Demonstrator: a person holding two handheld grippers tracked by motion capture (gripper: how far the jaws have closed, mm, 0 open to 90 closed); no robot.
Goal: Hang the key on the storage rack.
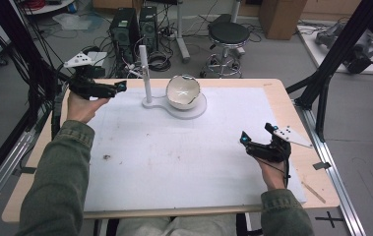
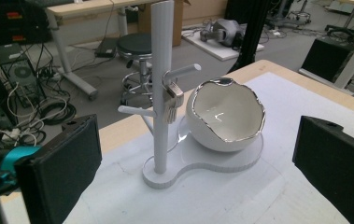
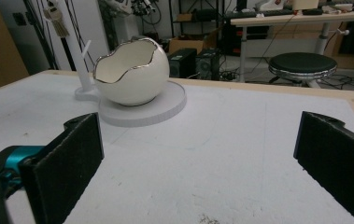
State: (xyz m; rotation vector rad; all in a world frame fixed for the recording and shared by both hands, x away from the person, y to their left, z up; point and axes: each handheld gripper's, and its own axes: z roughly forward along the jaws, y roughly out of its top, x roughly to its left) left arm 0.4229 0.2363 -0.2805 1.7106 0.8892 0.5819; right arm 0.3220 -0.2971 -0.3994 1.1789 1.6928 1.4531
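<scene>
A white peg stand (image 1: 146,73) and a white eggshell-shaped bowl (image 1: 183,92) with a silver rim share one white base (image 1: 199,109) at the far middle of the table. In the left gripper view a small silvery metal piece (image 2: 172,100) hangs from a peg of the stand (image 2: 160,93), beside the bowl (image 2: 226,121). My left gripper (image 1: 117,88) hovers left of the stand, open and empty (image 2: 198,172). At the table's right, well short of the bowl (image 3: 130,72), my right gripper (image 1: 246,144) is open and holds nothing (image 3: 198,163).
A white mat (image 1: 174,162) covers most of the wooden table, with a small dark speck (image 1: 107,157) at its left. Black frame legs (image 1: 331,64) stand at the right edge. Beyond the far edge are a stool (image 1: 228,34) and computer towers (image 1: 125,29).
</scene>
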